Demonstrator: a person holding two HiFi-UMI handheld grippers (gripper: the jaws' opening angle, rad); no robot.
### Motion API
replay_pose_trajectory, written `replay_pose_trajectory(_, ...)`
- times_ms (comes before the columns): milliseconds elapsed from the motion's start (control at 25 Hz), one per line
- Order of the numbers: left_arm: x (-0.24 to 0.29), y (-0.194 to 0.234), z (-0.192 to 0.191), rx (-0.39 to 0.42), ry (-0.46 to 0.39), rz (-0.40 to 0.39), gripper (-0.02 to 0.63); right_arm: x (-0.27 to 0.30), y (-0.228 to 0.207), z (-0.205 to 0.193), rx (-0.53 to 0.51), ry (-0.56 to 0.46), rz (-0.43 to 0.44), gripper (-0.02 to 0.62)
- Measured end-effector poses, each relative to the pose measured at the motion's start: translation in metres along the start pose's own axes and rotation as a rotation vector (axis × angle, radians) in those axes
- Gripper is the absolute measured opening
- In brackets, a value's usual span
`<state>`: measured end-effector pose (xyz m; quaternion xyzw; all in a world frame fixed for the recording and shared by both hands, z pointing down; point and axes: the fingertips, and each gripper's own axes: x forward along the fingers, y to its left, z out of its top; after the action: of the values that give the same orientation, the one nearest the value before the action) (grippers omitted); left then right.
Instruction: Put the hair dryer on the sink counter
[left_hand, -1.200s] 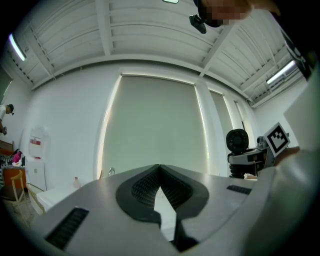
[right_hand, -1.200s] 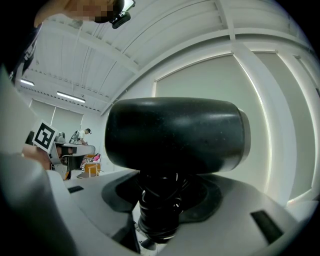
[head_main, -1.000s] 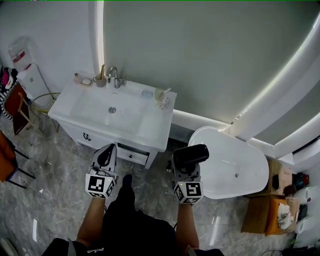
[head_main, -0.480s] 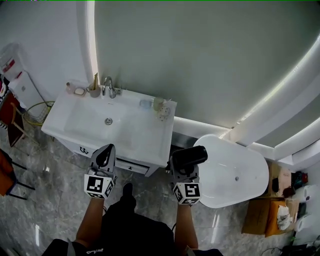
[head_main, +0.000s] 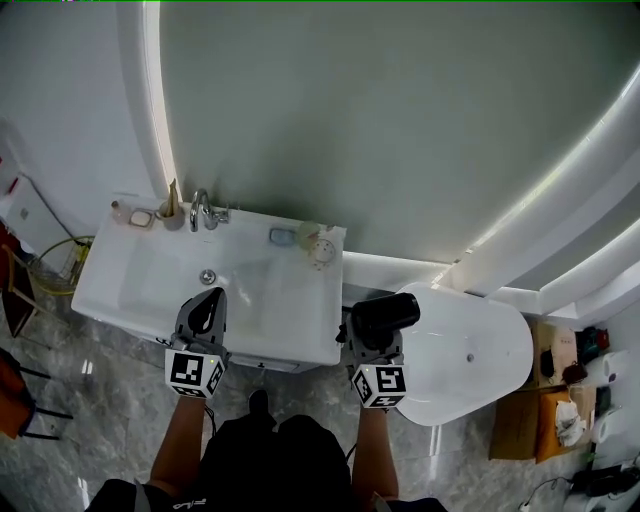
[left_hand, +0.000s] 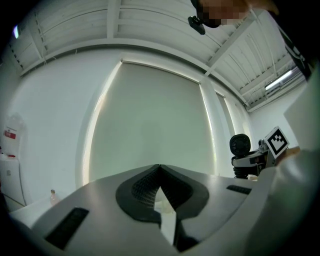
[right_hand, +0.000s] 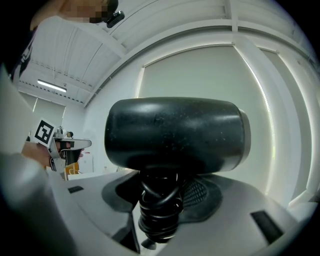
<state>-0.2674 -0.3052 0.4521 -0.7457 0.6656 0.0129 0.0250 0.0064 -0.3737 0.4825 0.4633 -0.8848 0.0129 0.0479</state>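
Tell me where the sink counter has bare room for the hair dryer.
The widest bare patch on the sink counter is its front right part, between the basin and the right edge, nearest the hair dryer in the right gripper. The back rim is crowded: faucet, soap dish, a cup.

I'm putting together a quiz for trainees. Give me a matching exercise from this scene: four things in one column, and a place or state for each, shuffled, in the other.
1. hair dryer
2. left claw
3. faucet
4. bathtub

A. shut, holding nothing
B. right of the sink counter in the head view
C. gripped in the right claw
D. at the back edge of the sink counter

Pairs: 1-C, 2-A, 3-D, 4-B
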Motion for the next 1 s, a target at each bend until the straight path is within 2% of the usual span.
replay_pose_trajectory(200,0.018,0.015,-0.006,-0.043,0.006,0.008,0.023,0.013,-0.009,0.002,0.027,0.003,-0.031,0.212)
replay_pose_trajectory(440,0.035,0.011,-0.011,-0.042,0.016,0.001,0.023,0.023,-0.019,0.000,0.021,0.008,-0.032,0.212)
replay_pose_trajectory(560,0.040,0.002,-0.009,-0.028,0.013,0.002,0.023,0.026,-0.022,0.001,0.021,0.008,-0.015,0.212)
replay_pose_trajectory(680,0.044,-0.003,-0.006,0.003,0.003,0.036,0.023,0.028,-0.021,0.003,0.030,0.003,0.018,0.212)
replay_pose_trajectory(1000,0.060,-0.017,-0.012,-0.012,0.004,0.061,0.023,0.050,-0.024,-0.013,0.041,0.046,0.085,0.212)
